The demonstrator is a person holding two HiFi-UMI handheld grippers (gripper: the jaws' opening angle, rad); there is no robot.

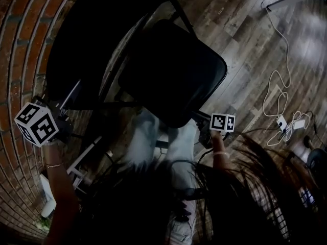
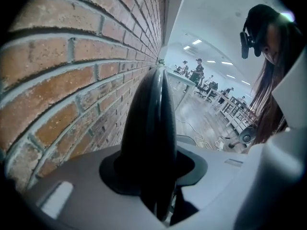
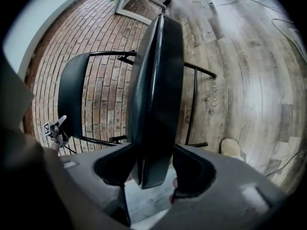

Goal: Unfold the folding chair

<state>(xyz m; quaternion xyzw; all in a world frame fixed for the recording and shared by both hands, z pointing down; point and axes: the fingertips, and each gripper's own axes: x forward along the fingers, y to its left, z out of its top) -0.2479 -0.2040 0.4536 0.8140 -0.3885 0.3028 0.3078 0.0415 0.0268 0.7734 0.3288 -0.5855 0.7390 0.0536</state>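
Head view: folding chair (image 1: 134,55) standing by brick wall (image 1: 20,45), seat (image 1: 176,73) looking nearly level (so mostly unfolded, imo). R gripper (image 3: 154,56) pinching seat front edge; L gripper (image 2: 159,85) seemingly clamping backrest (image 1: 64,55) end. Remaining: pressing seat fully down, releasing.

folding chair (image 1: 173,70): seat, backrest and tube frame all black, no pattern.
brick wall (image 1: 20,34): red-brown bricks, a few more orange, with pale grey mortar lines in a staggered grid.
floor (image 1: 245,34): wood-look planks in mixed grey and brown, streaky grain.
left gripper (image 2: 157,80): black jaws, light grey body.
right gripper (image 3: 160,28): same black and grey.
left marker cube (image 1: 37,124) and right marker cube (image 1: 223,122): white faces with black square patterns.
cable (image 1: 278,86): white.
trousers (image 1: 145,137): pale, washed-out blue-grey.
hair (image 1: 245,188): dark.
shoe (image 3: 231,147): tan.
ceiling (image 2: 216,28): white.
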